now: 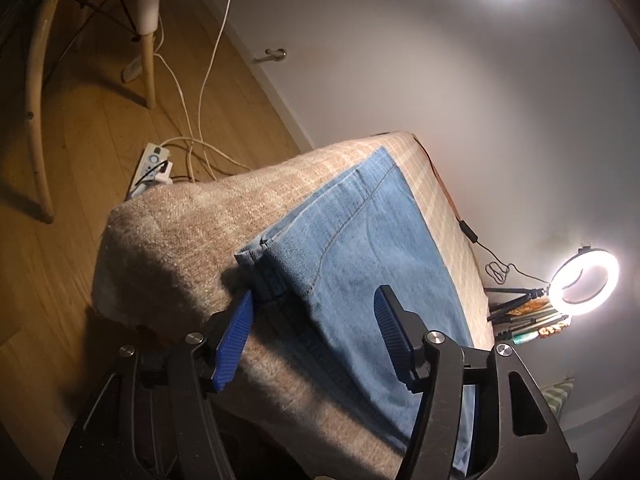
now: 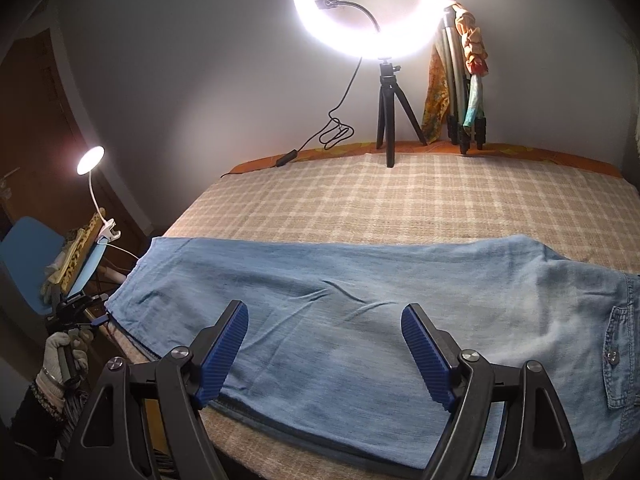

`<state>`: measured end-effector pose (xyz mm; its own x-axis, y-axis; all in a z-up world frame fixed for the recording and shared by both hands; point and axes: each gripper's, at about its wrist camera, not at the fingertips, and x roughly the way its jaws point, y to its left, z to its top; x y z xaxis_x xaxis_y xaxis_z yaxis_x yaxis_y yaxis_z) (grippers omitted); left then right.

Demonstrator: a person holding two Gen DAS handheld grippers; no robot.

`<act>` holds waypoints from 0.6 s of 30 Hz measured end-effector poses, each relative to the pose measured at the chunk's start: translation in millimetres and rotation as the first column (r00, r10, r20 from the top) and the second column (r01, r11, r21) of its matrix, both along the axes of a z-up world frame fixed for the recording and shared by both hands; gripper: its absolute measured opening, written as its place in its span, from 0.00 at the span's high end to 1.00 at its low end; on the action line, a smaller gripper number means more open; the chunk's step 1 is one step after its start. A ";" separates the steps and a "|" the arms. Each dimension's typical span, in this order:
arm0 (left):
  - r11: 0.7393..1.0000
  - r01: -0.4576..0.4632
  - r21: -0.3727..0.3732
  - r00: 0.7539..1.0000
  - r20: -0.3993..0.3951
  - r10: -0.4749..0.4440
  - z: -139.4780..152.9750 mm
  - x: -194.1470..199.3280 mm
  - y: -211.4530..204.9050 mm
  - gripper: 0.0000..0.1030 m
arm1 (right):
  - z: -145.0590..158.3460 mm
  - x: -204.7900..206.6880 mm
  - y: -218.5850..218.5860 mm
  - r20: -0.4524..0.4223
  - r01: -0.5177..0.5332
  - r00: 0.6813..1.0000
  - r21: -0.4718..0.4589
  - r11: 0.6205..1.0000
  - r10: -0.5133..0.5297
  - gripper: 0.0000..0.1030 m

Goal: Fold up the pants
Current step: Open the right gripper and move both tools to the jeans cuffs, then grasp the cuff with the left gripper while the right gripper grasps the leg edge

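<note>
The pants [image 2: 360,312], light blue denim, lay flat and stretched across the near part of the bed [image 2: 420,200], with the leg ends to the left and a buttoned pocket at the right edge. The bed carried a beige checked blanket [image 1: 180,232], and an orange sheet showed along its far side.

The right gripper [image 2: 324,354] hung over the middle of the pants with its jaws wide apart and nothing between the blue pads. The left gripper [image 1: 314,340] stood at the hem end, also open; one pad was beside the hem over the blanket and the other over the denim, and neither pressed on the cloth.

In the right wrist view, a ring light [image 2: 368,8] on a small tripod stood on the far side of the bed against a grey wall, and a gloved hand [image 2: 64,354] held the left gripper at the far left, near a blue chair [image 2: 28,256] and a clip lamp [image 2: 91,162]. Only the left wrist view showed the wooden floor [image 1: 100,128], a white power strip [image 1: 150,168] with its cables, and the folded hem of the pants from close by.
</note>
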<state>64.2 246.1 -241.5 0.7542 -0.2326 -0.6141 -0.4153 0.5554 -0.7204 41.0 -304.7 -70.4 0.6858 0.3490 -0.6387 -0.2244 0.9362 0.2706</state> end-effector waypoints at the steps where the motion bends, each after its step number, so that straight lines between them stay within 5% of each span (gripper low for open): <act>1: 1.000 -0.014 -0.006 1.000 0.007 0.014 -0.6 -1.2 -0.2 0.41 | -0.1 0.0 2.0 0.000 -0.003 1.000 0.000 1.000 0.003 0.21; 6: 0.998 -0.068 0.004 0.997 0.047 0.067 -2.1 -3.0 -3.9 0.45 | -3.4 3.4 13.1 -0.012 -0.023 1.000 -0.001 1.000 0.023 0.21; 8: 0.997 -0.062 0.036 0.997 0.047 0.061 -1.2 2.8 -7.5 0.68 | -4.0 5.5 17.2 -0.013 -0.031 0.999 -0.001 1.000 0.031 0.21; 10: 0.996 -0.052 0.066 0.997 0.055 0.049 -1.6 8.8 -9.9 0.80 | -3.9 7.5 20.6 -0.016 -0.038 0.999 -0.002 0.999 0.038 0.21; 14: 0.994 -0.024 0.110 0.994 0.112 0.012 1.1 13.8 -14.7 0.83 | -6.6 9.9 28.9 -0.028 -0.060 0.998 -0.006 0.998 0.060 0.21; 18: 0.970 0.037 0.239 0.981 0.175 -0.080 22.4 15.8 -31.7 0.85 | -13.7 16.6 41.9 -0.056 -0.093 0.994 -0.014 0.996 0.092 0.21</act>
